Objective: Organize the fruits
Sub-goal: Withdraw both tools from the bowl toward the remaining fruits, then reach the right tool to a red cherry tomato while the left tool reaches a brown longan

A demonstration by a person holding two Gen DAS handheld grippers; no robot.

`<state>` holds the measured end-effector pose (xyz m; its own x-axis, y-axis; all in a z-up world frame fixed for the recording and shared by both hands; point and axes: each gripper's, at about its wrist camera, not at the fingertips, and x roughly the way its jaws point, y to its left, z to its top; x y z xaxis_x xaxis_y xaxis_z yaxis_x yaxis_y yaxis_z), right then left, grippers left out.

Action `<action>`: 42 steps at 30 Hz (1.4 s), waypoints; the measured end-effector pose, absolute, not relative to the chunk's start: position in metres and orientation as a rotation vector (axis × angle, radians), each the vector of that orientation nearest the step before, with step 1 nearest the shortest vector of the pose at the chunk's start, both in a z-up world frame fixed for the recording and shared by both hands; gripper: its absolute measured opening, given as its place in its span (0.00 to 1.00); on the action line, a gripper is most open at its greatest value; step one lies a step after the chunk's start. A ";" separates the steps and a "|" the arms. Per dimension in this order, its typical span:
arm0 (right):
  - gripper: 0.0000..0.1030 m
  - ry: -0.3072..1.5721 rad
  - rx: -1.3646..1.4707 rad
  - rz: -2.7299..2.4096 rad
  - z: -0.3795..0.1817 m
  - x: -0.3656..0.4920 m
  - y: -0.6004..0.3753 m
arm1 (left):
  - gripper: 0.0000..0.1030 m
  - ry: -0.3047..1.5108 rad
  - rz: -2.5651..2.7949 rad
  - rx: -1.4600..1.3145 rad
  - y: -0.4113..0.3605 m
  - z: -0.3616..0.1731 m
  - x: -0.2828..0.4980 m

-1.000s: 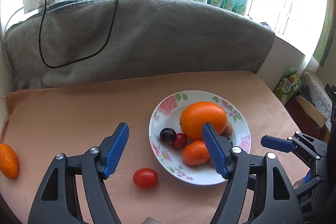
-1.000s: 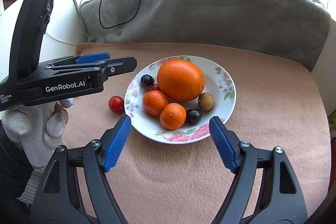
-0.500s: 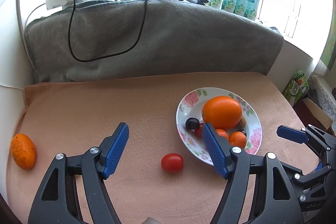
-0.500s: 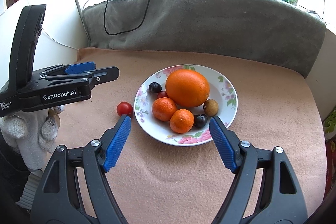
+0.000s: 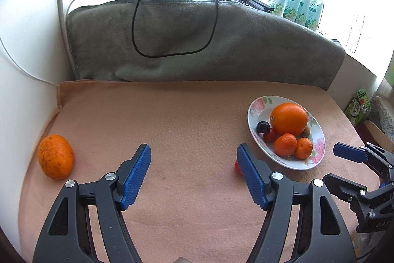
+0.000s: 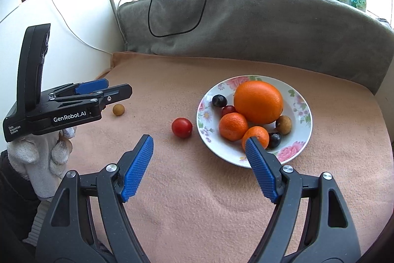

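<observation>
Grippers wide, nothing held.
Left gripper (image 5: 193, 174) and right gripper (image 6: 199, 165) gape empty above my cloth (image 6: 197, 201); tomato (image 6: 182, 127) sits just beside the plate (image 6: 304, 132), tangerine (image 5: 56, 156) far left.

The left tongs (image 5: 193, 176) hide most of the tomato (image 5: 237, 166) (red sliver showing).
</observation>
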<state>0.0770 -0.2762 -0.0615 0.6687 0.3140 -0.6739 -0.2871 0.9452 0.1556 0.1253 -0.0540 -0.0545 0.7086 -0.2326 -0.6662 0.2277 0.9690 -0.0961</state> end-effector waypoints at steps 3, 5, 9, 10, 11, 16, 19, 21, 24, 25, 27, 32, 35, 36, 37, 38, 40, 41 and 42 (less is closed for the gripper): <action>0.77 0.775 0.036 0.359 -0.064 0.077 -0.267 | 0.70 0.743 -0.242 -0.021 -0.039 -0.056 0.122; 0.77 0.780 0.036 0.375 -0.066 0.076 -0.261 | 0.70 0.745 -0.226 -0.030 -0.029 -0.058 0.120; 0.77 0.792 0.048 0.406 -0.070 0.079 -0.250 | 0.70 0.751 -0.203 -0.054 -0.011 -0.063 0.115; 0.77 0.798 0.053 0.412 -0.072 0.080 -0.249 | 0.70 0.753 -0.199 -0.057 -0.007 -0.064 0.114; 0.77 0.803 0.057 0.417 -0.073 0.081 -0.246 | 0.70 0.757 -0.195 -0.060 -0.003 -0.066 0.113; 0.74 0.833 0.076 0.441 -0.082 0.085 -0.235 | 0.70 0.772 -0.189 -0.086 0.013 -0.075 0.109; 0.69 0.858 0.078 0.443 -0.089 0.088 -0.228 | 0.70 0.787 -0.190 -0.098 0.020 -0.082 0.107; 0.68 0.879 0.086 0.429 -0.094 0.091 -0.225 | 0.70 0.798 -0.196 -0.107 0.023 -0.087 0.106; 0.49 0.907 0.135 0.407 -0.103 0.095 -0.225 | 0.67 0.805 -0.209 -0.114 0.025 -0.090 0.107; 0.48 0.917 0.158 0.401 -0.106 0.097 -0.225 | 0.67 0.806 -0.214 -0.117 0.025 -0.091 0.108; 0.47 0.925 0.185 0.379 -0.111 0.100 -0.225 | 0.66 0.809 -0.227 -0.122 0.026 -0.093 0.110; 0.47 0.926 0.205 0.317 -0.116 0.108 -0.221 | 0.60 0.823 -0.252 -0.132 0.028 -0.100 0.115; 0.47 0.932 0.210 0.286 -0.118 0.114 -0.220 | 0.60 0.831 -0.264 -0.146 0.030 -0.104 0.119; 0.47 0.934 0.217 0.277 -0.118 0.116 -0.220 | 0.60 0.833 -0.269 -0.149 0.031 -0.106 0.121; 0.47 0.937 0.225 0.265 -0.119 0.118 -0.220 | 0.59 0.835 -0.272 -0.150 0.031 -0.107 0.123; 0.46 0.940 0.231 0.254 -0.120 0.121 -0.220 | 0.58 0.837 -0.277 -0.151 0.031 -0.108 0.125; 0.45 0.941 0.233 0.238 -0.121 0.126 -0.218 | 0.55 0.844 -0.288 -0.151 0.030 -0.110 0.129; 0.45 0.941 0.232 0.230 -0.122 0.129 -0.218 | 0.54 0.850 -0.295 -0.152 0.030 -0.112 0.131; 0.43 0.943 0.233 0.224 -0.123 0.131 -0.216 | 0.54 0.855 -0.299 -0.153 0.030 -0.114 0.134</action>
